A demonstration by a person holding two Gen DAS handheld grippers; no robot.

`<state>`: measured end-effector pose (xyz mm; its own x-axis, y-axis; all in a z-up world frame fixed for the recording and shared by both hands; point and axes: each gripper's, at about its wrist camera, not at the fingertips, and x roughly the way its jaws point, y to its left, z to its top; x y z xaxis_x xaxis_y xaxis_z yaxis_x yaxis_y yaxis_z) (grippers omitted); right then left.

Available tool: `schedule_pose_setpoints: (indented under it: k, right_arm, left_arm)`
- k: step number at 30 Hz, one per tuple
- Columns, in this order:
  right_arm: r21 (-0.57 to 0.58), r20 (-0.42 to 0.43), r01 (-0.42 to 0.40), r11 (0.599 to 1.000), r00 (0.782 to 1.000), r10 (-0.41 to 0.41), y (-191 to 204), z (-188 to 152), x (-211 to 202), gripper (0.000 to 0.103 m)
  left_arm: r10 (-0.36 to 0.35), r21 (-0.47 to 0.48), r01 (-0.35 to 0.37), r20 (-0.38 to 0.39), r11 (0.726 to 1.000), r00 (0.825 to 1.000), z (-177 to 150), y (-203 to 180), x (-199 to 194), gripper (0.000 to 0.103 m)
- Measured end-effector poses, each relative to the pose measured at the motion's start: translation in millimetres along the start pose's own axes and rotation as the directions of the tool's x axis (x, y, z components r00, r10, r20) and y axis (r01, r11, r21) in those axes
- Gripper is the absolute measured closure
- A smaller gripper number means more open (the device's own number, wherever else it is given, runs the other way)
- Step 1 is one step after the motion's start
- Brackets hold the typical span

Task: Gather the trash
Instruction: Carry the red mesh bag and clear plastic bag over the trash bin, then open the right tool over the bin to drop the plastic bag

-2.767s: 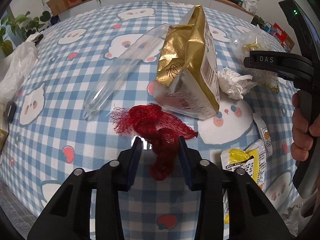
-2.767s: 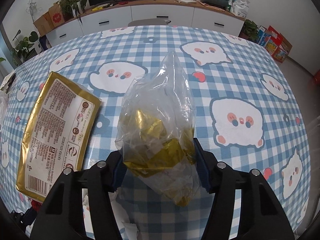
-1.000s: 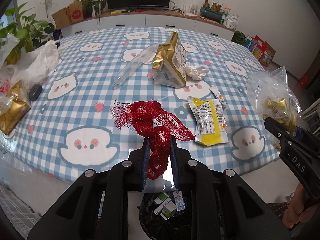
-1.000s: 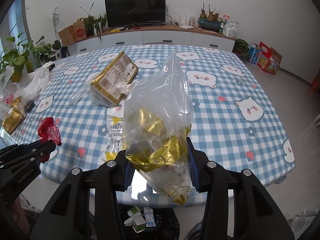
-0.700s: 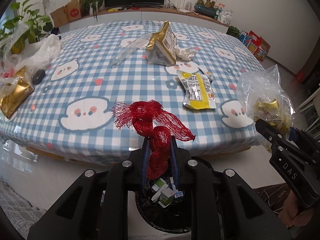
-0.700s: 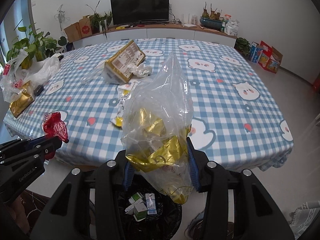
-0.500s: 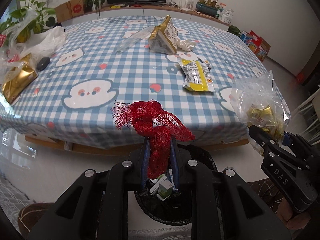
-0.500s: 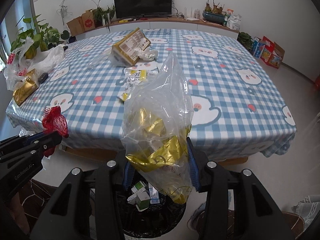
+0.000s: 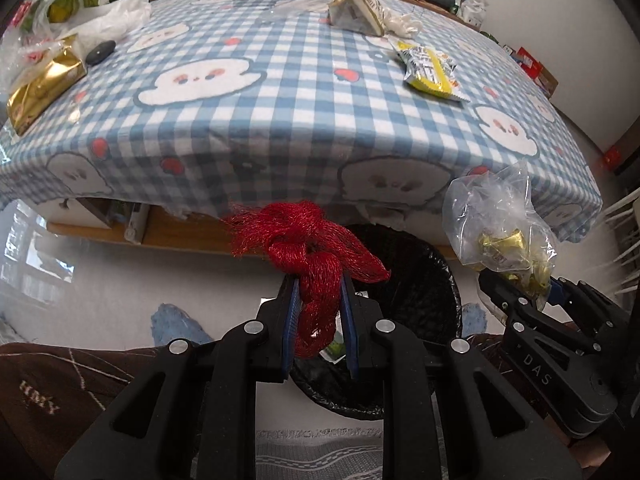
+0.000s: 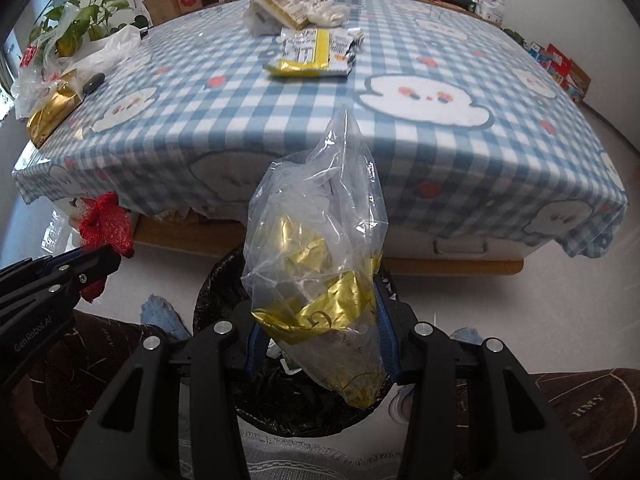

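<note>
My left gripper [image 9: 318, 308] is shut on a bunched red net bag [image 9: 308, 248], held in the air in front of the table's near edge. My right gripper [image 10: 320, 328] is shut on a clear plastic bag with gold wrappers [image 10: 316, 248] inside. Both hang over a round bin lined with a black bag [image 9: 404, 292], which stands on the floor below the table edge; it appears as the black-lined bin [image 10: 224, 280] in the right wrist view. In the left wrist view the right gripper [image 9: 524, 300] and its clear bag [image 9: 496, 224] show at the right; in the right wrist view the left gripper [image 10: 102, 264] and its red net bag [image 10: 106, 228] show at the left.
The blue checked tablecloth [image 9: 280, 92] carries a yellow snack packet [image 9: 428, 68], a gold-and-white package [image 9: 356, 12], a crumpled tissue [image 9: 400, 24], a gold pack [image 9: 44, 84] and white plastic bags [image 9: 116, 20]. A person's brown trousered knees [image 10: 580, 408] flank the bin. A patterned rug lies under it.
Both grippers have come back off the table and sunk below its edge, each still gripping its load. The bin has grown larger in both views and now sits under the loads.
</note>
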<state>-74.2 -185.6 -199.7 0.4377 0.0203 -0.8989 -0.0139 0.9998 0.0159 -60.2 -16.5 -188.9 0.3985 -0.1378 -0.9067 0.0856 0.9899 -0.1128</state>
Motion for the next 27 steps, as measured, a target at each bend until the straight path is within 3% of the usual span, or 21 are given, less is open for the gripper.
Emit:
schedule_pose_setpoints:
  k: [12, 22, 27]
  right_arm:
    - [-0.029, -0.126, 0.002, 1.0, 0.992, -0.006, 14.4, -24.4, 69.3, 0.06]
    - [-0.012, -0.181, -0.008, 1.0, 0.983, 0.006, 20.6, -36.6, 97.1, 0.06]
    - [-0.015, -0.196, -0.015, 1.0, 0.98, 0.012, 27.7, -38.3, 103.6, 0.06]
  left_arm:
    - [0.014, 0.026, -0.013, -0.049, 1.0, 0.999, -16.0, -0.3, 55.8, 0.084]
    - [0.037, 0.014, -0.036, -0.101, 0.999, 0.994, -23.3, 10.6, 81.2, 0.084]
    - [0.037, -0.004, -0.037, -0.091, 0.999, 0.995, -24.5, 16.7, 78.5, 0.084]
